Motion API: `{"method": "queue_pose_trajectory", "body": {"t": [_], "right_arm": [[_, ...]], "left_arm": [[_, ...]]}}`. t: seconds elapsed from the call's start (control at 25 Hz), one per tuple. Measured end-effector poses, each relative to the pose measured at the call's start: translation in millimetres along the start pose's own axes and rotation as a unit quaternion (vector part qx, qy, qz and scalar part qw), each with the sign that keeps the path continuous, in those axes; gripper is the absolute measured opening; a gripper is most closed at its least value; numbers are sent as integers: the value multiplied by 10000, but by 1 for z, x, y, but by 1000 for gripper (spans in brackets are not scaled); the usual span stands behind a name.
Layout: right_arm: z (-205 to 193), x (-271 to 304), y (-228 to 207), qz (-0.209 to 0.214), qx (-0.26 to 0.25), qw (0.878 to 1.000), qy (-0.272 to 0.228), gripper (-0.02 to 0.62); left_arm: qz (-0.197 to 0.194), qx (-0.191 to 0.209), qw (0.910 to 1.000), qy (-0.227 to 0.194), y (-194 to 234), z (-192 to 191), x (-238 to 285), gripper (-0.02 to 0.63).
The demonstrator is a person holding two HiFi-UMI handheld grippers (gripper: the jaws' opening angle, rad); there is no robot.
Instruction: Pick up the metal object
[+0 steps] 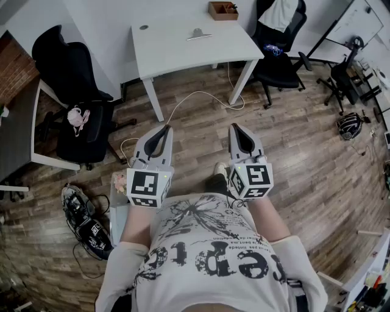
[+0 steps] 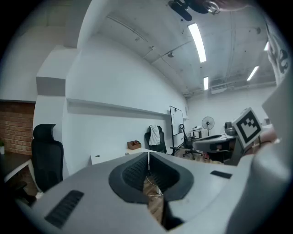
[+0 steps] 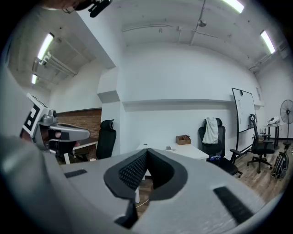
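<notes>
A small silvery metal object (image 1: 199, 34) lies on the white table (image 1: 177, 55) ahead of me, toward its far right side. In the right gripper view the metal object (image 3: 168, 148) is a tiny shape on the table top (image 3: 192, 152). My left gripper (image 1: 166, 127) and right gripper (image 1: 236, 126) are held side by side in front of my body, over the wooden floor and well short of the table. Both are shut, tips together, with nothing between them. The left gripper (image 2: 148, 155) and the right gripper (image 3: 146, 151) both point toward the table.
A wooden box (image 1: 223, 10) stands at the table's far edge, with a small dark disc (image 1: 144, 27) far left. Black office chairs (image 1: 79, 97) (image 1: 277, 42) flank the table. A white cable (image 1: 201, 94) runs over the floor. Bags (image 1: 85, 222) lie at my left, and a helmet (image 1: 350, 125) lies right.
</notes>
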State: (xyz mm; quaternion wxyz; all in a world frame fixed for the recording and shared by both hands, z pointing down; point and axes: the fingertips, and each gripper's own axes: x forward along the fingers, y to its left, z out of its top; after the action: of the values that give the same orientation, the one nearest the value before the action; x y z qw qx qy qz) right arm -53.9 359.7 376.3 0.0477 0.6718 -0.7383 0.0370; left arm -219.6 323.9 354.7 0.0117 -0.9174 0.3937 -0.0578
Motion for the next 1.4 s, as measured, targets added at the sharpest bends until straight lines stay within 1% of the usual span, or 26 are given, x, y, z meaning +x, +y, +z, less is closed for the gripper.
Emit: {"method": "queue_pose_trajectory", "body": {"t": [0.4,0.64,0.8,0.92,1.04,1.16,1.28,1.4], "right_arm": [[5,11,-4,21,0,10000,3,-9],[5,16,-15,-187,145,9997,-56,-8],[-1,24,-23,-168,129,9998,-5,-8],[-13,37,-35,-82,68,9999,75,-8],[-19,62,-54,-13,60,9999,122,-8],[-22,97,-72,176,46,9997,165,-8],[-20,133,-98,359,19,9992,185,-8],[-12,173,-127,598,-100,9980,182,-8]], "left_arm": [[30,-89,9999,-39,7,6,11,11],[-9,-242,9997,-34,10,3,19,11],[-15,-375,9993,-1,11,-4,35,11],[26,-383,9993,35,9,-9,49,11],[182,-367,9991,98,15,-11,73,11],[405,-369,9984,156,26,-12,102,11],[586,-360,9975,140,31,-5,142,11],[669,-290,9973,121,31,5,189,11]]}}
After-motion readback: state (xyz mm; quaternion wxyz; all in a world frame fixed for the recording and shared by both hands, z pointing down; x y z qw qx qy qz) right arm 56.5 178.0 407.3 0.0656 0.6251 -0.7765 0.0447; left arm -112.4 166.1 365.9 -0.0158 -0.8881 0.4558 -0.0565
